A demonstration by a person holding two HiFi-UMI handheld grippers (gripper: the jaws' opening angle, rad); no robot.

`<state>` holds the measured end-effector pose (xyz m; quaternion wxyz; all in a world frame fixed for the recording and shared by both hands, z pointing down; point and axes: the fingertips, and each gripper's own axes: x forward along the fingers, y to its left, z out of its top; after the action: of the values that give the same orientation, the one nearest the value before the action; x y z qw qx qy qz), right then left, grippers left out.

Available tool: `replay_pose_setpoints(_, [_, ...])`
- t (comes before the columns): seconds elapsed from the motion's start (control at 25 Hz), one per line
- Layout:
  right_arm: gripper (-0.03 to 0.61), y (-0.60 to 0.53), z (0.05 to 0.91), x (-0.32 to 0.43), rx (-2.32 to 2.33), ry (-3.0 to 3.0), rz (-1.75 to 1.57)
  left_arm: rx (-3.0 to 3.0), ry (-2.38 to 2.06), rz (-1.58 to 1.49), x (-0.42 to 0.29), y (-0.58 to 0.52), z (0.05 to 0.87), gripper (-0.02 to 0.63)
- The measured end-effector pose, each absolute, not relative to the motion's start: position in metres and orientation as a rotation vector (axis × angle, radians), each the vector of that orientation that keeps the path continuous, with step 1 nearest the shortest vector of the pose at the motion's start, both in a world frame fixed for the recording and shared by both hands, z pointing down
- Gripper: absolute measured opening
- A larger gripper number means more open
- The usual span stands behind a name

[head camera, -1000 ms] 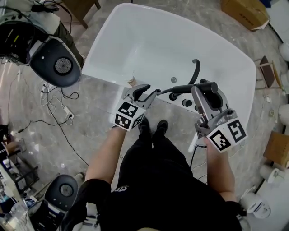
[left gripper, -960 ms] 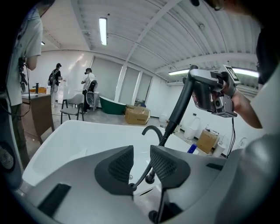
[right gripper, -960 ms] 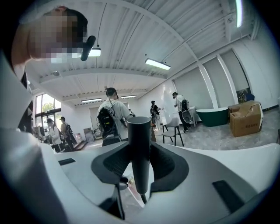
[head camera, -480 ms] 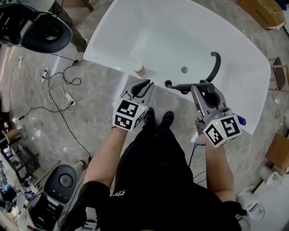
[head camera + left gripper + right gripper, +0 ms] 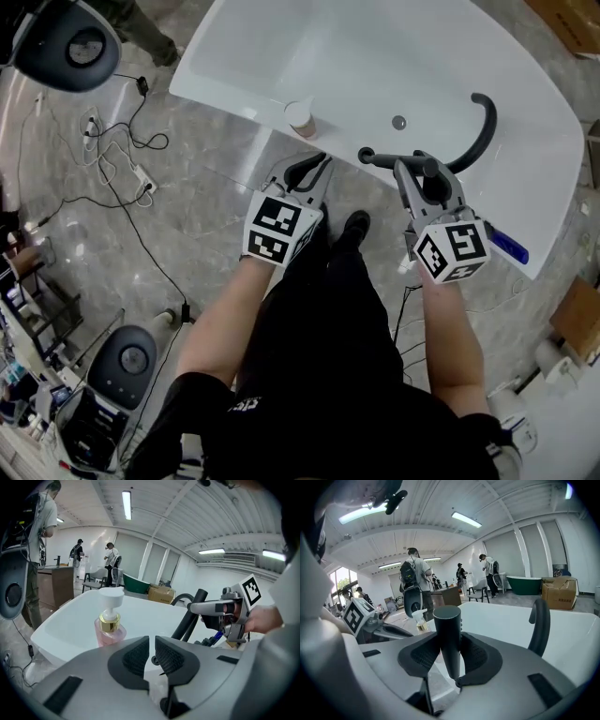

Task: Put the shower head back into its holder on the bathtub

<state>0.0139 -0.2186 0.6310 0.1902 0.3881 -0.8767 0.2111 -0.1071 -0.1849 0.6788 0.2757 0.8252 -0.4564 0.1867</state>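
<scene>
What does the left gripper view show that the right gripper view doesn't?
Left only: the left gripper head-on, its jaws just been closing, all but shut, nothing between; the right gripper from outside. Right only: its jaws clamped on the black shower head close up; the left gripper from outside. Both: white bathtub, pump bottle, people behind.

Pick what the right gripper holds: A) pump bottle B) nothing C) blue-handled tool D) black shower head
D: in the right gripper view, the right gripper has its jaws clamped on the black shower head; the pump bottle stands apart, untouched.
</scene>
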Motion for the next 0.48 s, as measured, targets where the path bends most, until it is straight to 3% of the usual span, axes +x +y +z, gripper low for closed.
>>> replay_pose_setpoints(0.48, [0.147, -0.231, 0.704, -0.001, 1.053, -2.341, 0.600, 2.134, -1.272, 0.525, -0.135, -0.180, 0.696, 0.049])
